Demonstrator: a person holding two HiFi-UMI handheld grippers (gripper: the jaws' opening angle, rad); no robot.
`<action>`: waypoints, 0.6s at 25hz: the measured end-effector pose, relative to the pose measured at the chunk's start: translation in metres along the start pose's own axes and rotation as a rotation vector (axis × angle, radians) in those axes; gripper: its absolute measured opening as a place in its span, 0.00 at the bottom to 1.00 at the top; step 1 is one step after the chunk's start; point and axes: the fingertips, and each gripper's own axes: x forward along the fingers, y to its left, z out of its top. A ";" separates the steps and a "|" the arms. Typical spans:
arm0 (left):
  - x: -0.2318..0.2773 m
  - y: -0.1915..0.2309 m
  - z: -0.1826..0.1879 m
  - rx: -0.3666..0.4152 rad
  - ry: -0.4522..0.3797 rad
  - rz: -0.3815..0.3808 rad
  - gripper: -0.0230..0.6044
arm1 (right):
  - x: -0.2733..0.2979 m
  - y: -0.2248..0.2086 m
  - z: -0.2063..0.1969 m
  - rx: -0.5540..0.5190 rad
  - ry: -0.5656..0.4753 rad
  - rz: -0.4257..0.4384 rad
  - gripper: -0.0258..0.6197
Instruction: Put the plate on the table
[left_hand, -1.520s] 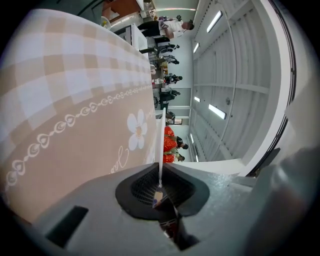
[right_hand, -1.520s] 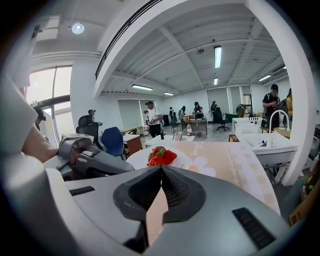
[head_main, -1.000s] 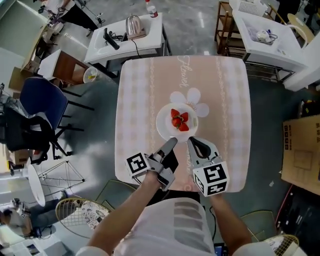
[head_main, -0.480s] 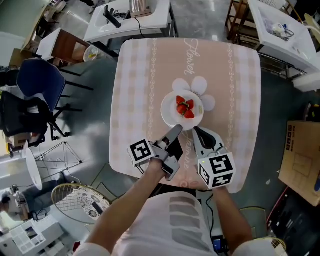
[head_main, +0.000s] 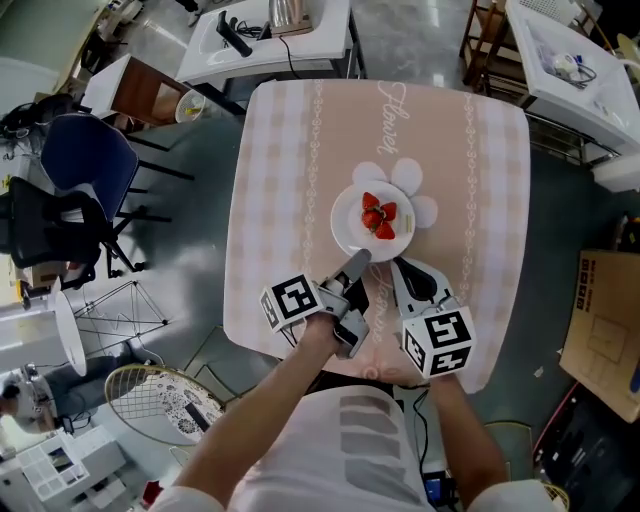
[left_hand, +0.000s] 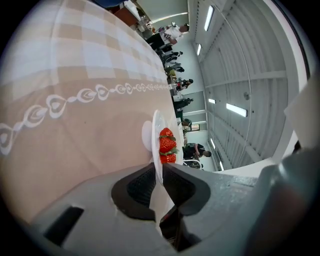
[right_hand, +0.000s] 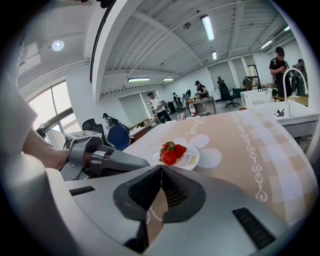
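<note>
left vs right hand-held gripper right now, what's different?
The left hand-held gripper holds the plate rim between jaws that have just been opening; the right hand-held gripper is shut on nothing. The left reaches the plate's near edge; the right stops just short of it. Both point toward the plate on the table.

White plate (head_main: 350, 232), red strawberries (head_main: 380, 216), pink checked tablecloth (head_main: 280, 190)

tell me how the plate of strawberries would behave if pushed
The plate looks rigid and smooth, probably ceramic, so it would likely slide on the tablecloth rather than flex, and could chip. The strawberries lie loose on it and may roll if it tilts.
</note>
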 end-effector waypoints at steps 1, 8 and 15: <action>0.000 -0.001 0.000 0.025 0.008 0.011 0.10 | 0.000 0.000 -0.001 -0.002 0.004 -0.001 0.05; -0.003 0.002 -0.005 0.170 0.073 0.123 0.29 | 0.001 0.007 -0.005 0.001 0.020 0.010 0.05; -0.007 0.010 -0.009 0.343 0.151 0.270 0.44 | 0.000 0.009 -0.010 0.015 0.029 0.021 0.05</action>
